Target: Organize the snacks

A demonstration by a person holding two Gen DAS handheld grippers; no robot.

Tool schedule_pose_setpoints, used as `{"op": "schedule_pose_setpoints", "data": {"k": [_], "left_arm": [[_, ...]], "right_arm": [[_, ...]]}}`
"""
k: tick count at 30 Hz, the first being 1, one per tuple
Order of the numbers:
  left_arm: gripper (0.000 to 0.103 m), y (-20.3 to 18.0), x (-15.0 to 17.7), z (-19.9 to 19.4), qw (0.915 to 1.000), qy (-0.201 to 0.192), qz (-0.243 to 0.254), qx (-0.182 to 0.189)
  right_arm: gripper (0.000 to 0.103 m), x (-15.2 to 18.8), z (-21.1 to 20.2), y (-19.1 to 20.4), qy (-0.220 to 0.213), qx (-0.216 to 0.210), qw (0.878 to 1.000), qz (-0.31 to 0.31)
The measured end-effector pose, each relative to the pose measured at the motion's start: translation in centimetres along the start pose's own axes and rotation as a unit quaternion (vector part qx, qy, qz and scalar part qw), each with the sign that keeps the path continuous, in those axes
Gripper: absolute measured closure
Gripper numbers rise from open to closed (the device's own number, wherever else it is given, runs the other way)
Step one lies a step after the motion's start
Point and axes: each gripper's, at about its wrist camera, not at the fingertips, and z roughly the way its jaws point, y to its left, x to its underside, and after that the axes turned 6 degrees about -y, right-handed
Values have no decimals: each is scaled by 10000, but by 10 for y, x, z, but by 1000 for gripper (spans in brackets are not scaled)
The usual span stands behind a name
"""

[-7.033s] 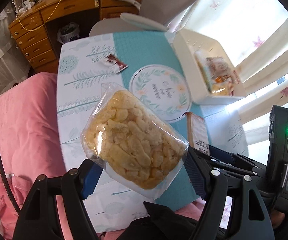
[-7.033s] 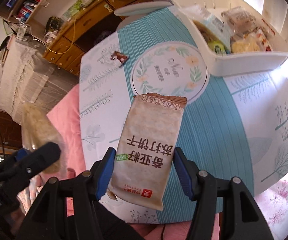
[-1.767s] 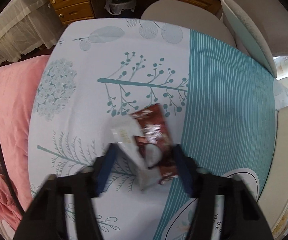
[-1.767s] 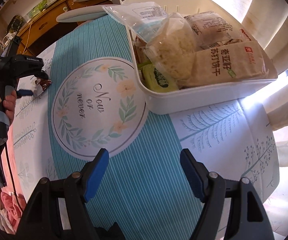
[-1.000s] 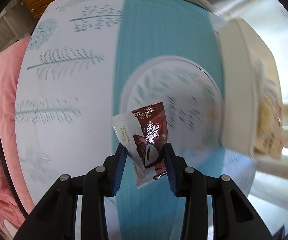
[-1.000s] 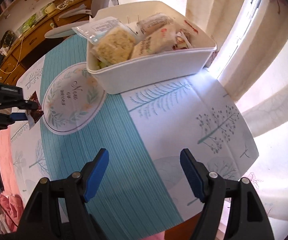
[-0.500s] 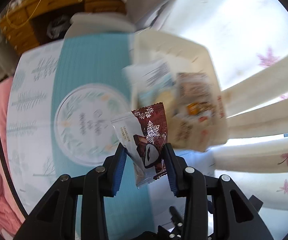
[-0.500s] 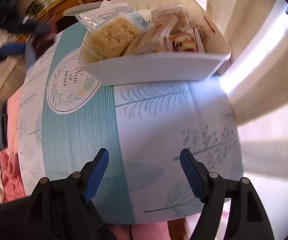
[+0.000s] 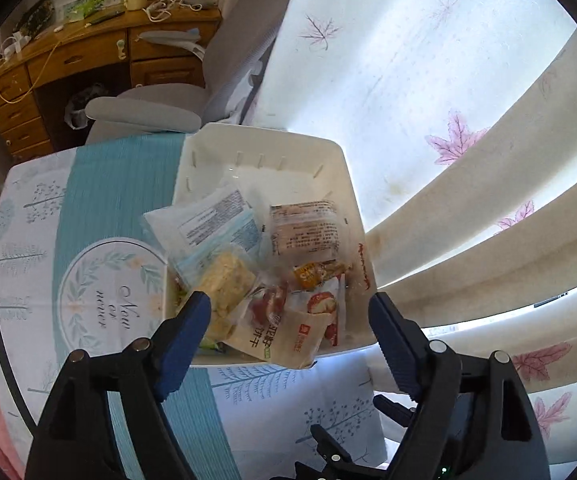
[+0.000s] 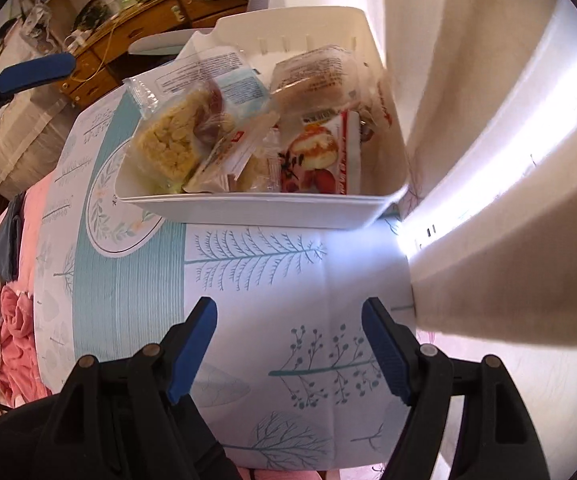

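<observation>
Held above the white bin (image 9: 352,216), the left hand-held gripper (image 9: 288,332) is seen with its jaws opening, and nothing is held between them. Just below it, in the left wrist view, the snacks are piled high in the bin. A clear bag of yellow crackers (image 9: 224,284) is at the left side, and a tan biscuit pack (image 9: 284,336) is leaned over the near rim. A flat blue-and-white packet (image 9: 216,224) is stuck out past the left wall, over the table (image 9: 104,184). No snack is seen loose on the table, so the sorting is judged to be nearly done.

Trouble could be made by the tall pile. If the left hand-held gripper is lowered or swung sideways, the tan pack or the flat packet could be bumped and tipped out onto the table. The bin is set near the far edge, by the curtain (image 9: 428,80), so a hard push could slide it off.

Farther right, the right hand-held gripper (image 10: 288,348) is held wide apart and empty over the bare cloth, well apart from the bin. Little harm is expected from it unless it is pushed forward into the near wall.
</observation>
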Motion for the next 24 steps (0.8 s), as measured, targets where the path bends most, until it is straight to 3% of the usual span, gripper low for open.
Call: {"op": "schedule_pose_setpoints", "data": {"k": [8,17,24], "left_arm": [[23,45,26,-40,9980,-241,-277,-516],[6,125,96,-124,9883,-631,-884,-1067],[1,172,148,-188,9891,-294,-906,-1127]], "right_arm": [[13,-1,4,36,74,-501,9979,-411],[4,18,-9,112,127,-889,9903,-1062],[2,37,-56,166,121,-1099,9856,-1279]]}}
